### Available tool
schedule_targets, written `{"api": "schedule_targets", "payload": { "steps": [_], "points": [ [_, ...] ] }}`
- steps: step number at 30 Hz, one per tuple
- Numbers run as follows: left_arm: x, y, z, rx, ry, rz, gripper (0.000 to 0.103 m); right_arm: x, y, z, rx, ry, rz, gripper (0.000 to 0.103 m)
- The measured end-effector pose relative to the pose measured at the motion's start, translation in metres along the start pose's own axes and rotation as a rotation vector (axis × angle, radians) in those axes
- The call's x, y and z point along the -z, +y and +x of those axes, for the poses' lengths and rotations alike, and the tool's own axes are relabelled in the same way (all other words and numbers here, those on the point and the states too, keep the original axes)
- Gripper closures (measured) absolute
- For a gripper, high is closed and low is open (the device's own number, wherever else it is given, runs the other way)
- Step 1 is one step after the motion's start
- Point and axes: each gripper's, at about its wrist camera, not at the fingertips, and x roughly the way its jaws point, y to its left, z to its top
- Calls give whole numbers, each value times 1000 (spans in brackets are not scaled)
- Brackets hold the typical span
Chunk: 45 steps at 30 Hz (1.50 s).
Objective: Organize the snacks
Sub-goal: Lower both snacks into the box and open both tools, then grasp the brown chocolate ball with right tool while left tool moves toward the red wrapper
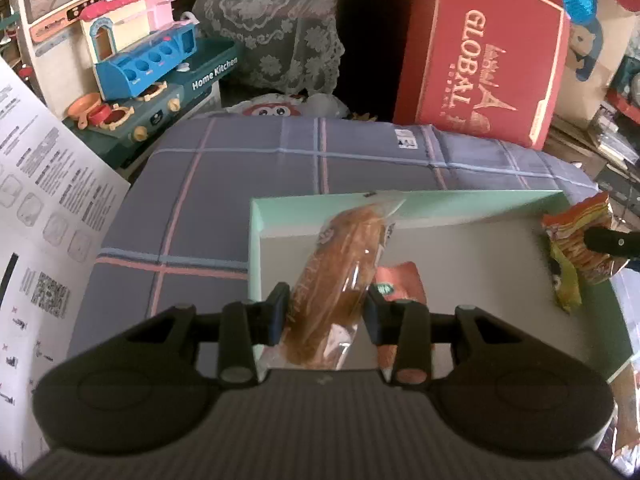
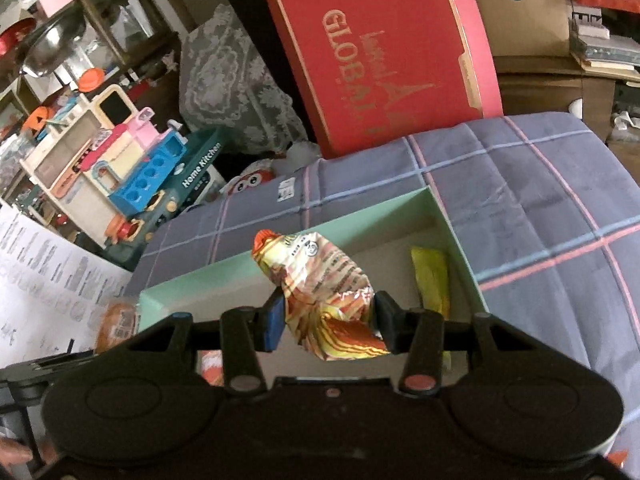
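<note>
My left gripper (image 1: 325,312) is shut on a long brown bread roll in clear wrap (image 1: 340,276), held over the left part of a mint-green open box (image 1: 460,204). An orange packet (image 1: 400,280) lies on the box floor under it. My right gripper (image 2: 329,320) is shut on a crinkled orange-and-yellow snack bag (image 2: 324,292), held above the same green box (image 2: 248,264). A yellow packet (image 2: 432,280) lies along the box's right wall. In the left wrist view the snack bag (image 1: 576,248) and a right fingertip (image 1: 604,240) show at the right edge.
The box rests on a grey-blue plaid cloth (image 1: 208,184). A red "Global" carton (image 1: 484,60) leans behind it, with a lace-covered item (image 1: 272,24) and a toy kitchen set (image 1: 152,72) to the left. A printed paper sheet (image 1: 44,200) stands at far left.
</note>
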Motion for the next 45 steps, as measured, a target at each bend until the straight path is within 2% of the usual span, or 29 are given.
{"api": "schedule_targets", "payload": {
  "steps": [3,4,5,6,7,8,19,27,31,35,39,45],
  "points": [
    [-6,-1,10,-17,4,-5,63,-6,-1,9,-6,-11,4,53],
    [-7,-2,12,-29,-2,-11,56,-7,-2,10,-2,-23,6,43],
    [-8,-3,13,-39,-4,-16,32,-9,-2,11,3,-33,7,32],
    [-8,-4,13,-52,-11,-22,10,-9,-1,10,13,-50,8,11],
    [-7,-5,11,-68,-25,-26,3,-8,-1,8,16,-68,9,0],
    [-6,-6,10,-80,-36,-25,0,-7,-2,5,17,-82,11,0],
    [13,-19,-5,-70,14,-14,0,14,-1,-19,-7,-37,5,0],
    [37,-28,-40,-49,17,-9,0,34,8,-57,-32,-45,-15,0],
    [61,-31,-59,-34,24,-10,0,52,17,-82,-23,-58,-59,0],
    [90,-31,-73,-22,49,-14,0,77,26,-99,-22,-30,-92,0],
    [126,-29,-84,-17,81,-12,0,110,29,-107,-58,58,-82,0],
    [178,-24,-91,-10,140,-1,0,157,33,-117,-75,121,-111,0]
  ]
}}
